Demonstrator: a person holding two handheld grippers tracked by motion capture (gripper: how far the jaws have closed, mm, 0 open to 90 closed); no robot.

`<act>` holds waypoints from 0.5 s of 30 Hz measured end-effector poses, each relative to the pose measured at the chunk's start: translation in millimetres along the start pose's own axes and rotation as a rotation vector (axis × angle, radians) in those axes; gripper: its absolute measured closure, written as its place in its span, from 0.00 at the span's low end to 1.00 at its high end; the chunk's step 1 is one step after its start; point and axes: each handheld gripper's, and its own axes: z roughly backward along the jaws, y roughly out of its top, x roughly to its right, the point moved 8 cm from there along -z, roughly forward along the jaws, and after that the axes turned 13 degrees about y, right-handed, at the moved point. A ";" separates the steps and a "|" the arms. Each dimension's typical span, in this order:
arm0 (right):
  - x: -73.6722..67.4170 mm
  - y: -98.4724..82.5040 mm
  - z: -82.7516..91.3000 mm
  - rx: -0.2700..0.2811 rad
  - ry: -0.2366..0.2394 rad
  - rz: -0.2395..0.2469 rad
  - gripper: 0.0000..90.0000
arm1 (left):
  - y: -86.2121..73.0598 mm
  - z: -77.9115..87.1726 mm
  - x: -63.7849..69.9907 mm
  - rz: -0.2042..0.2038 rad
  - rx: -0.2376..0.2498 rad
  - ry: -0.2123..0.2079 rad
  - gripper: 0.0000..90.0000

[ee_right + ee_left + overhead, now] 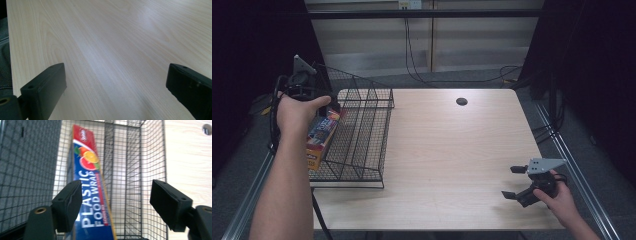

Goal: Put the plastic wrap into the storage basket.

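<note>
Plainly, risks at this moment, working out from the box:

Box: the plastic food wrap box (91, 192) stands tilted on end inside the wire basket (362, 130), leaning against its left mesh wall; its lower end is hidden.

Left gripper: the left gripper (116, 202) hovers over the basket with jaws apart. The box top sits beside the left pad, not pressed, so it looks released.

Tip risk: leaning on mesh alone, the box could slide or topple if that pad brushes it on the way out.

Snag risk: the open jaws sit close among the wires; a crooked pull could hook the rim and drag the basket along the table (452, 150).

Right gripper: the right gripper (514, 182) rests with jaws spread, holding nothing, well apart at the table's near right corner, too far away to steady the basket.
</note>
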 end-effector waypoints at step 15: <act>-0.7 0.4 1.3 0.003 -0.004 0.001 0.03 | 4.7 7.3 66.0 -0.092 0.099 -0.136 0.21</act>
